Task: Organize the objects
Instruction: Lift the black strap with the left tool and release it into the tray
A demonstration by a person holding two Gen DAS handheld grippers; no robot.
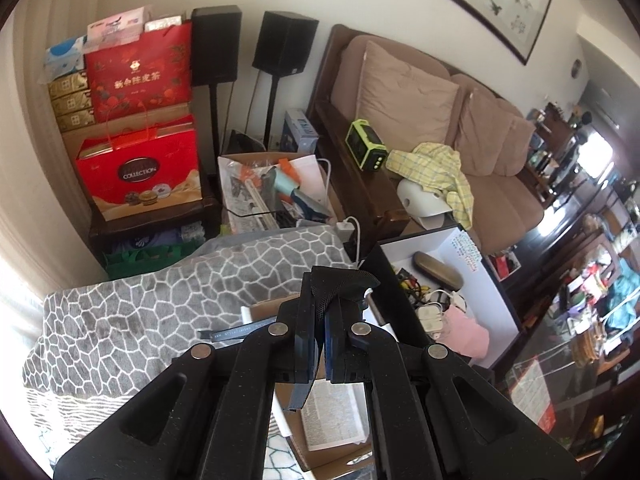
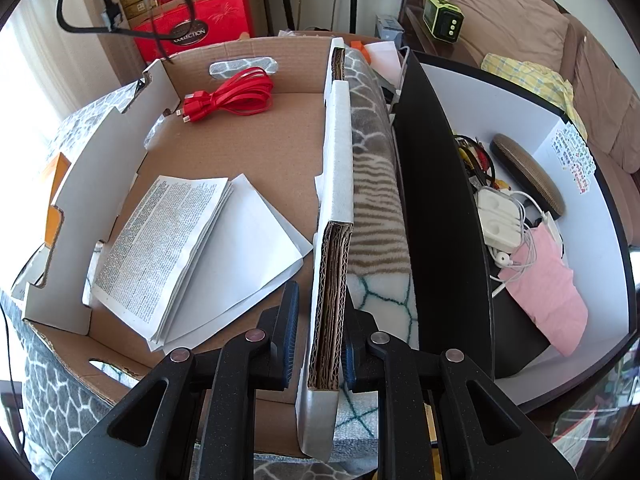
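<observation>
While the grey patterned blanket point(image 2: 372, 184) lay spread beneath everything, a shallow cardboard box point(image 2: 240, 128) was seen resting on it, and a black-and-white bin point(image 2: 440, 200) stood just beside the box's right wall. That right wall point(image 2: 332, 280), built of stacked corrugated layers, was grasped between the right tongs point(image 2: 320, 340), one finger inside the box and one outside. A printed booklet point(image 2: 160, 248) lay on loose white sheets point(image 2: 248, 248) on the near part of the box floor. A coiled red cable point(image 2: 236, 96) was seen at the far end, near the handle cut-out. Within the bin, a pink cloth point(image 2: 548, 292), a brown oval case point(image 2: 524, 172) and white chargers with earphones point(image 2: 500, 220) were gathered. The left tongs point(image 1: 322, 320) were clenched on a small piece of black mesh material point(image 1: 344, 284), held raised above the blanket and the bin's near corner.
</observation>
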